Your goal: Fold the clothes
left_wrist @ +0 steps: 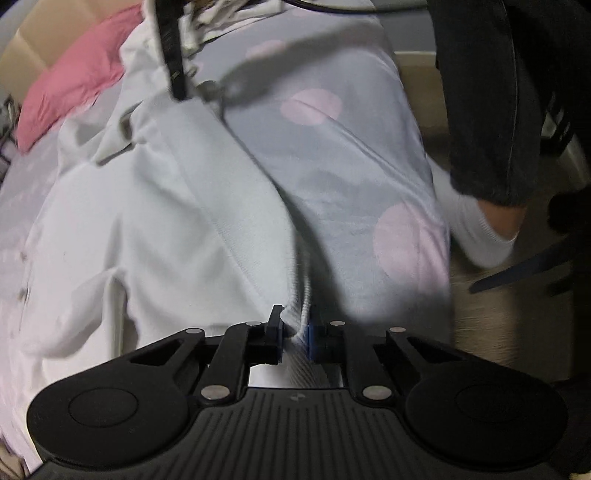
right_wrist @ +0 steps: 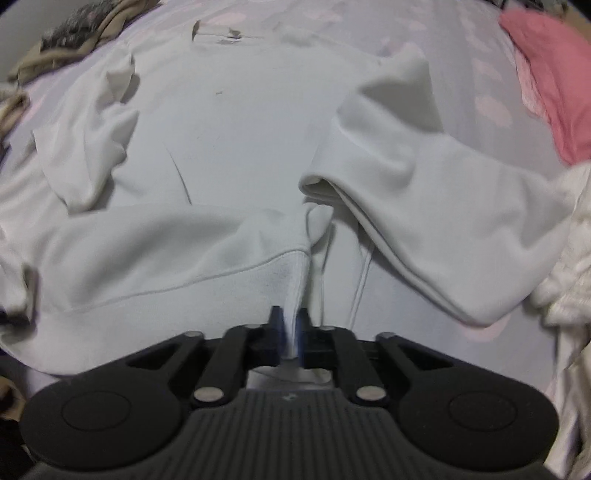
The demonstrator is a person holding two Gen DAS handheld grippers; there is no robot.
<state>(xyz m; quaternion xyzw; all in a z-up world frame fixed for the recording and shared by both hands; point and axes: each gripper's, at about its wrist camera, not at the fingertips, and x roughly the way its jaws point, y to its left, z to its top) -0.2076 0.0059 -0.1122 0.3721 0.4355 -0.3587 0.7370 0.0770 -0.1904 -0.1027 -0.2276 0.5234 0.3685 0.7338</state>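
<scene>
A white sweatshirt lies spread on a bed with a grey sheet printed with pink dots. My left gripper is shut on the sweatshirt's ribbed hem edge, with the cloth stretching away up the left wrist view. My right gripper is shut on another hem corner, which rises in a fold from the body. One sleeve lies folded across the right. The other gripper shows blurred at the top of the left wrist view.
A pink garment lies at the bed's far side, also in the right wrist view. Tan and patterned clothes lie at the top left, a white knit item at the right. A person's dark-trousered leg and white sock stand beside the bed.
</scene>
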